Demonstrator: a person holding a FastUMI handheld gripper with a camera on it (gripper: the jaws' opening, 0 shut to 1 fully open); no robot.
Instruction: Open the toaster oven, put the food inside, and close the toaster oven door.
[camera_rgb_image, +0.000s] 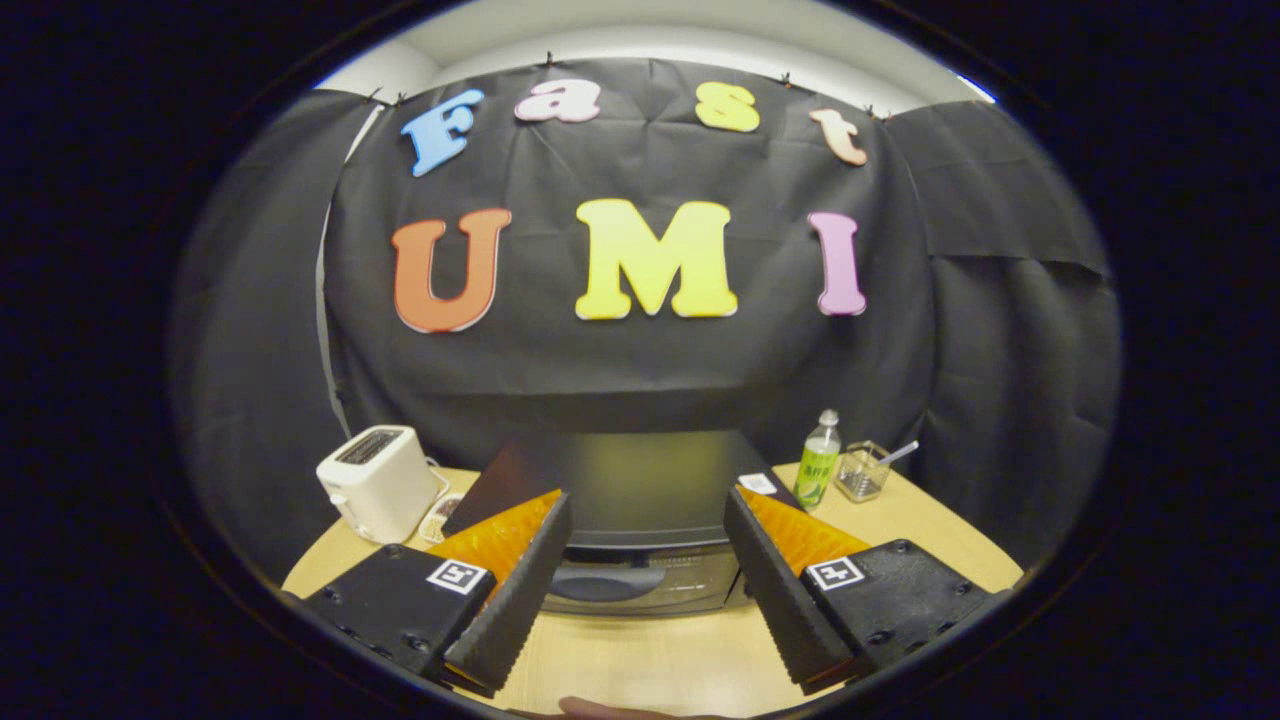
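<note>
Gripper (648, 590): two ribbed fingers (515, 590) spread wide apart, nothing held between them, each mount carrying a small square black-and-white marker. Something pale and rounded, too little of it showing to identify, sits at the near edge of the table below the fingers. Table (650, 660): light wood top, rounded edge, bare surface showing in the gap between the fingers. Toaster oven (640, 530): dark body, standing on the table just ahead of the fingers and centred between them; door shut, its glass front and a handle visible low in the gap; flat dark top reaching back toward the wall. A white label or card (757, 483) lies at the oven's right rear corner. Toaster (378, 482): white, slot-top type, on the table left of the oven and apart from it, with a cord trailing to its right. A small pale item (440, 520) lies between toaster and oven, partly hidden by the left finger; identity unclear. Bottle (818, 462): green label, clear neck, white cap, upright, right of the oven toward the back. Glass container (862, 472): clear, square-sided, just beside the bottle on its right, a pale utensil handle leaning out of it. Booth wall (640, 370): black cloth behind the table.
</note>
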